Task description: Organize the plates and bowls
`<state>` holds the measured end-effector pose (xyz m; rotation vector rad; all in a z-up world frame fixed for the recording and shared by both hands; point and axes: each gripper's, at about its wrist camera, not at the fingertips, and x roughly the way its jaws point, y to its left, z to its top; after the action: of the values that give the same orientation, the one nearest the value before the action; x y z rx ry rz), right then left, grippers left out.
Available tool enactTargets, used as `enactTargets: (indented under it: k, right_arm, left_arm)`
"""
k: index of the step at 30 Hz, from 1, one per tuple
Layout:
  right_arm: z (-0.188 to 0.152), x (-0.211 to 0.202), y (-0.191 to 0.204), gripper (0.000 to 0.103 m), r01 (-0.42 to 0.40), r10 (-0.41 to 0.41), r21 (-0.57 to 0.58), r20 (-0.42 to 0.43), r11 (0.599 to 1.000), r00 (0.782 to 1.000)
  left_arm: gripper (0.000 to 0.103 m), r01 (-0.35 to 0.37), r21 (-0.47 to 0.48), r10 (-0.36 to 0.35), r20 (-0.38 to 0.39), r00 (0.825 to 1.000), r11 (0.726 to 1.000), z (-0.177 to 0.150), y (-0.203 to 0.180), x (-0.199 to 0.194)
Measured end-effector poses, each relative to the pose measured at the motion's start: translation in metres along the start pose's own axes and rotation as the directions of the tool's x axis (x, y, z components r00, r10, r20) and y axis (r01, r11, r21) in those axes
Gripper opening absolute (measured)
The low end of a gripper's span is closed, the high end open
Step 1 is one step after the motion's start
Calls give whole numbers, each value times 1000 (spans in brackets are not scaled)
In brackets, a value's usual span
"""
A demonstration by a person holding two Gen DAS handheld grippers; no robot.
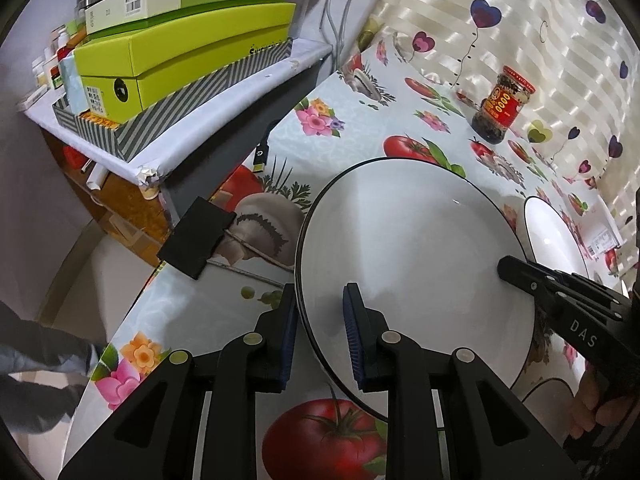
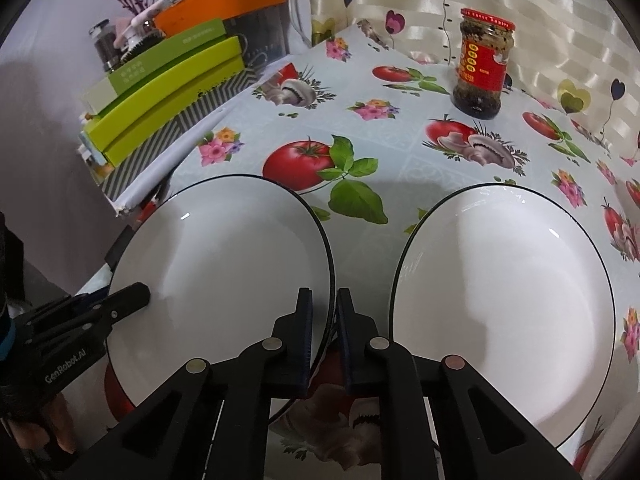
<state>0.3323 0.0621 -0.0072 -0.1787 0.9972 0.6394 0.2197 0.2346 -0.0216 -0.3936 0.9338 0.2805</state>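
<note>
Currently the white round ceramic plate with a thin black rim (image 2: 224,264) lies on the fruit-print tablecloth (image 2: 360,128), just left of a matching second plate (image 2: 504,300). Both grippers pinch it from opposite edges: the left gripper (image 1: 320,320) has its narrow jaws astride the far edge from that neighbour, while the right gripper (image 2: 325,320) clamps nearly shut on the near edge.

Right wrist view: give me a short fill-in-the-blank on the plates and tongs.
1. Both tongs, left and right, clamp the rim of the same ____ plate.
2. The number of white plates on the table is ____.
3. The jar has a ____ lid.

Missing: left; two; red
</note>
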Motion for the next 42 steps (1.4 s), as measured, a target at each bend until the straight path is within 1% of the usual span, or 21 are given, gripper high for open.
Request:
enactTargets:
  k: [5, 11, 15, 23, 28, 33, 42]
  right_arm:
    - [-1, -3, -4, 11, -21, 21, 37, 0, 999, 1000]
    - [1, -18, -2, 11, -27, 26, 41, 23, 999, 999]
    - [3, -28, -3, 11, -37, 36, 59, 26, 998, 999]
    - [-7, -61, -10, 11, -30, 25, 78, 64, 996, 998]
    - [-20, -88, -13, 11, -8, 0, 90, 89, 996, 996]
    - [-37, -112, -16, 11, 9, -19, 103, 100, 995, 995]
    - [-82, -141, -24, 11, 33, -48, 154, 99, 988, 994]
  left_arm:
    - [24, 6, 0, -6, 12, 1000, 1000, 0, 0, -6]
    - [24, -6, 11, 5, 20, 1000, 1000, 3, -4, -14]
    - [24, 11, -3, -11, 15, 1000, 1000, 3, -5, -20]
    - [24, 42, 29, -43, 45, 998, 999, 2, -21, -45]
    - [24, 63, 62, -66, 57, 996, 996, -5, -36, -63]
    - [24, 85, 80, -90, 53, 995, 993, -17, -47, -75]
    - [24, 118, 119, -123, 32, 992, 986, -48, -67, -89]
